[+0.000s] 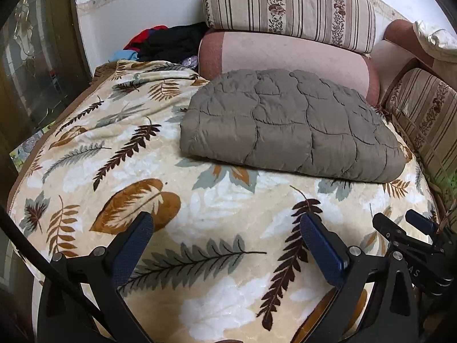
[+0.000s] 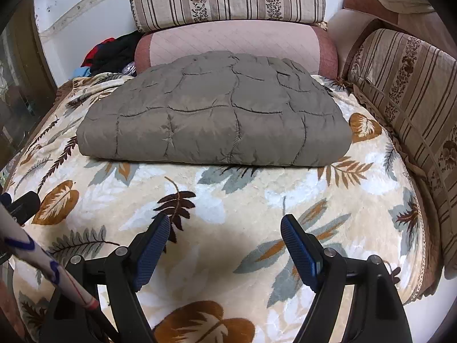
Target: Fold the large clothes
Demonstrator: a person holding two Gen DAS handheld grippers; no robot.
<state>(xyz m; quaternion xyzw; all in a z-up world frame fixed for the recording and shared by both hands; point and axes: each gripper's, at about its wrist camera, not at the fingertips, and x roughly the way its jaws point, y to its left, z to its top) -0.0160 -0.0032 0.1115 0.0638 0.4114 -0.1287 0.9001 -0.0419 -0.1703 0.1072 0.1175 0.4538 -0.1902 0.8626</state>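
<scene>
Ahead of both claws, well apart: folded quilted jacket (image 2: 214, 114) on blanket (image 2: 228, 200); left claw (image 1: 225, 225), right claw (image 2: 225, 228) spread, empty

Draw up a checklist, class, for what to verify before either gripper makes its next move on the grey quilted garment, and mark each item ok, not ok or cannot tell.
1. Left gripper open and holding nothing: ok.
2. Right gripper open and holding nothing: ok.
3. Grey quilted garment lies as a compact folded bundle on the leaf-print blanket: ok.
4. Both grippers apart from the garment, with bare blanket between: ok.
5. Garment's near edge unobstructed: ok.
6. Whether the fold is even underneath, sleeves tucked in: cannot tell.
</scene>
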